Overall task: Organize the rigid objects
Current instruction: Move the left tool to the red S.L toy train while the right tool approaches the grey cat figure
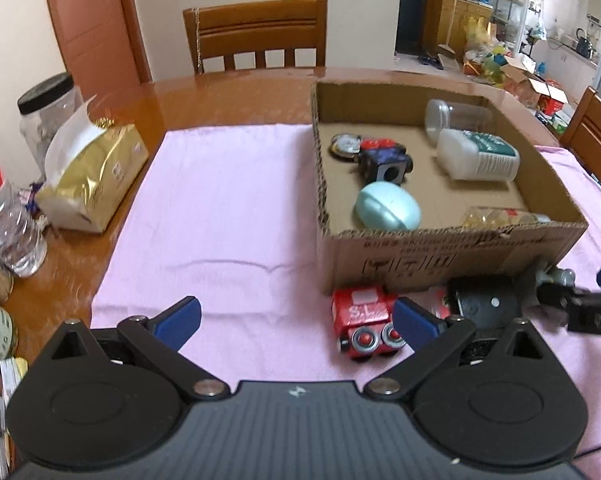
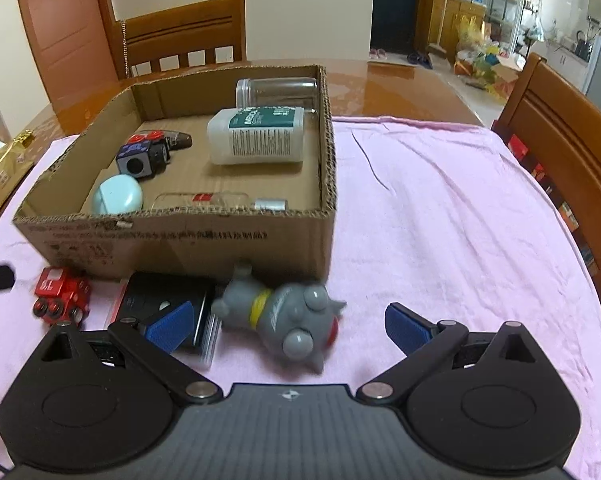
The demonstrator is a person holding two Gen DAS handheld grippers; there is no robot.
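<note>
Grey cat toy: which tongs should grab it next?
Right. The grey cat toy lies between the open right tongs; the open left tongs sit nearer the red toy car.

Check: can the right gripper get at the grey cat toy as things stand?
Probably yes. The right gripper is open, and the grey cat toy lies on its side on the pink cloth between its fingers. The black box sits close beside the left finger and may get nudged.
</note>
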